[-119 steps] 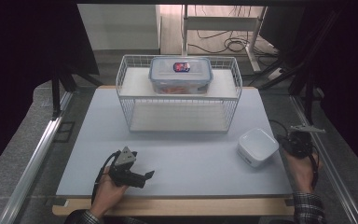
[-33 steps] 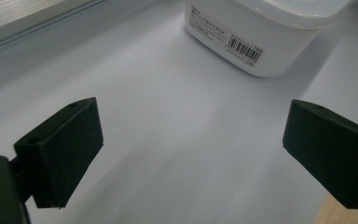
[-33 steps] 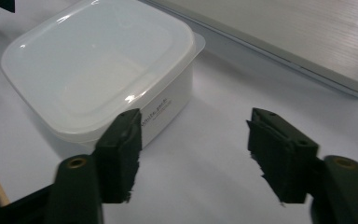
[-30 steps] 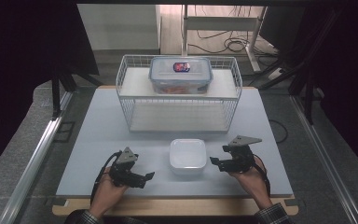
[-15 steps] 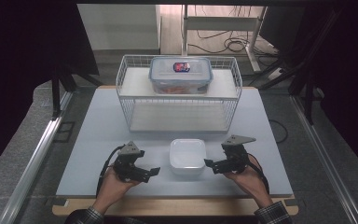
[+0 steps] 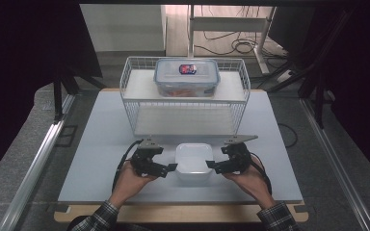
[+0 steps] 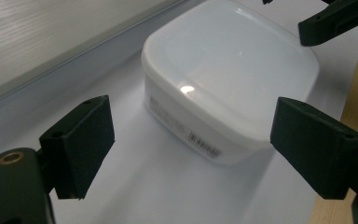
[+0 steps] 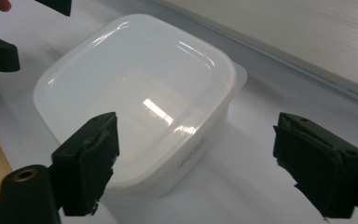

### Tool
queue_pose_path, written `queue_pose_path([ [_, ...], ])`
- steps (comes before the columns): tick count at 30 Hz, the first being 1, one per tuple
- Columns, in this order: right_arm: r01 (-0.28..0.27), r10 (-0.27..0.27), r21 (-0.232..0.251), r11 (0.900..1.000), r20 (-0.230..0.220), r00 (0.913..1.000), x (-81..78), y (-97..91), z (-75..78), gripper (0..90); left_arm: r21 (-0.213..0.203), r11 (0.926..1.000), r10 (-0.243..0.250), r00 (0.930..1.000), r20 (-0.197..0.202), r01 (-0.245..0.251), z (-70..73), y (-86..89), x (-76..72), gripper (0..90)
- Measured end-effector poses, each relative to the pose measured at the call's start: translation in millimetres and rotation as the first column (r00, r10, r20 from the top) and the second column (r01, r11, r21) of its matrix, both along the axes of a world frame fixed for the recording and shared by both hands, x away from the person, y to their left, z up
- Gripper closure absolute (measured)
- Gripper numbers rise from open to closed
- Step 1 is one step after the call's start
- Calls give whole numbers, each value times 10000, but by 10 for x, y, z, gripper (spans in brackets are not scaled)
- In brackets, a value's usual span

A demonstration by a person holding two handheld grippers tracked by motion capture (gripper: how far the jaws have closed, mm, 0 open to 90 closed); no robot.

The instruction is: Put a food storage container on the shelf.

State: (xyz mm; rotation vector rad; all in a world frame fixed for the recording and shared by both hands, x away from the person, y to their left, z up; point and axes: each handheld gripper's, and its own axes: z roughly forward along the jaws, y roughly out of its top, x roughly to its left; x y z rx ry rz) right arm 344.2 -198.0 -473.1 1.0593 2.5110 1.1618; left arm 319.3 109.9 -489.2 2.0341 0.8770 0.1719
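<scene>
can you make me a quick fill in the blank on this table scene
1. The white tub sits between the two ____.
2. The lidded box rests on top of the wire ____.
3. The left tool has its jaws ____, with no pad on the tub.
4. The tub's lid is ____.

Missing words: tools; rack; open; on

The tub (image 6: 193,161) sits before the basket (image 6: 185,113) (between both grippers).

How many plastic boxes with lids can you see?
2. A white square plastic box sits on the table between the two grippers; a clear blue-rimmed plastic box sits on top of the white wire rack.
</scene>
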Motion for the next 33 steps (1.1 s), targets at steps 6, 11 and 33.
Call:
queue_pose_path([
  [6,106,-106,-4,9999,-76,9999,76,52,-21,185,73,9997,-225,9993,-311,227,-18,-173,127,102],
  [11,63,-52,219,9997,-511,9987,120,70,-83,179,81,9993,-363,9980,-518,368,-69,-260,205,96],
  [33,182,114,1257,9919,-2303,9730,-41,-96,-14,604,-416,9989,-292,9812,-1905,217,-13,-145,-5,483],
])
